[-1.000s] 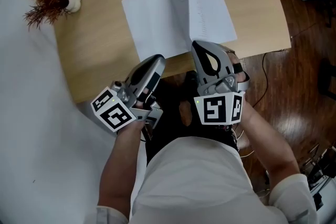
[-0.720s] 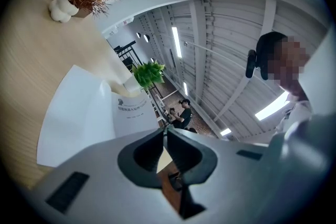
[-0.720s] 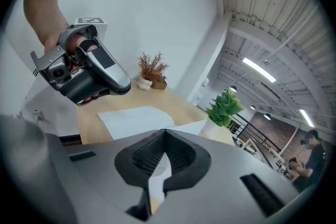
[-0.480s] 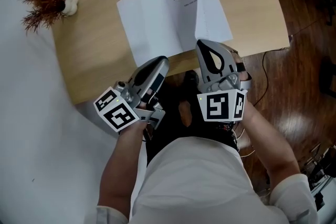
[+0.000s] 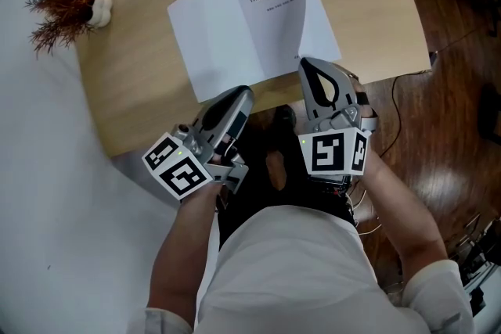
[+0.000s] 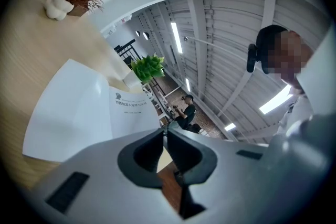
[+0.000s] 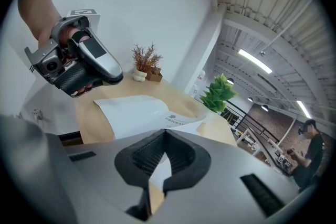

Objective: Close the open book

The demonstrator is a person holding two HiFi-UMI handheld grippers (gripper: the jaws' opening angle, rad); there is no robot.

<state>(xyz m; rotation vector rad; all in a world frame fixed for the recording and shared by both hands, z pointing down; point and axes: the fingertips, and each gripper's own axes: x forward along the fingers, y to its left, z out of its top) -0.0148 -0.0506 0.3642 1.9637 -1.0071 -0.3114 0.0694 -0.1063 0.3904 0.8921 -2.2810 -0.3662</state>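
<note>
Right gripper (image 5: pixel 301 60) fingers pinch the open book's (image 5: pixel 210 39) right-hand page (image 5: pixel 275 16) at its near corner. Left gripper (image 5: pixel 244 92) fingers are closed and empty, just left of it.

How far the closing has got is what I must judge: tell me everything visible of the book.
The book is thin and white, lying open on the light wooden table near its front edge. The left leaf is blank; the right one bears a small emblem and print at top, over another leaf. The right gripper, jaws together, seems to pinch its near edge.
</note>
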